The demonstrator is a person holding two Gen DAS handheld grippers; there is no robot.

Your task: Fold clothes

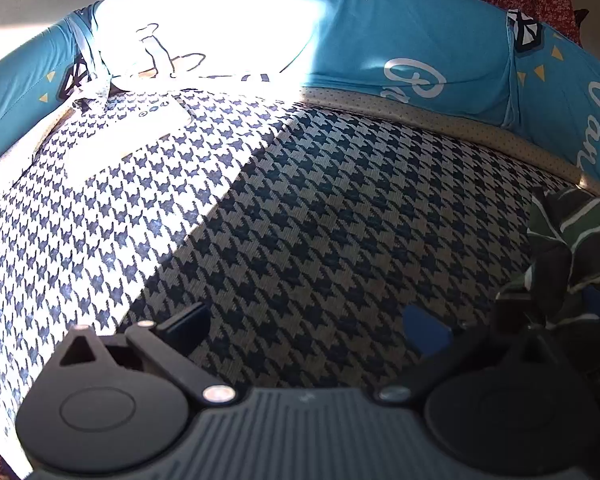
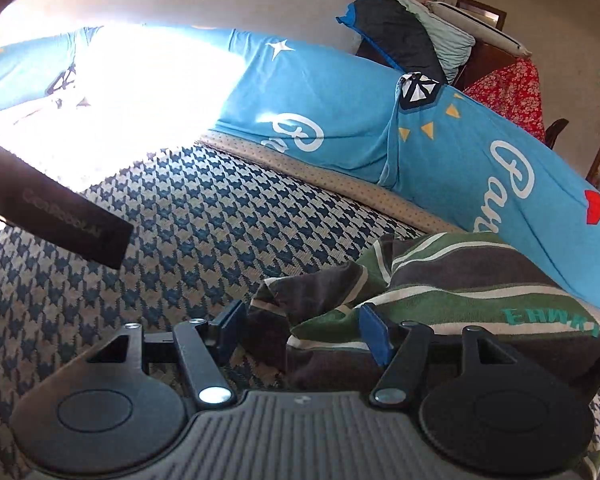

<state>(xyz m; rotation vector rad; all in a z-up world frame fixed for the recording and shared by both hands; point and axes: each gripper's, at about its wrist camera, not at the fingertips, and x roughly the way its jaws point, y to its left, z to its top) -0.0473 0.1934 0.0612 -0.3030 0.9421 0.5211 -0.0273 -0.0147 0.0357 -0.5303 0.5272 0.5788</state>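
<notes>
A green, brown and white striped garment (image 2: 440, 280) lies crumpled on the houndstooth mat (image 2: 180, 240), against the blue cushion. My right gripper (image 2: 303, 332) is low over its near edge. Its fingers stand apart with a bunched fold of the garment between them, and the pads do not visibly pinch it. In the left wrist view the same garment (image 1: 572, 240) shows at the right edge. My left gripper (image 1: 306, 326) is open over the bare mat (image 1: 300, 220), to the left of the garment, with nothing between its fingers.
Blue printed bolster cushions (image 2: 340, 112) line the mat's far side, and a bright patch of sunlight falls at the far left. A black lettered bar (image 2: 52, 208) juts in from the left. Pillows (image 2: 404, 36) and a red floral cloth (image 2: 508, 88) are stacked behind at the right.
</notes>
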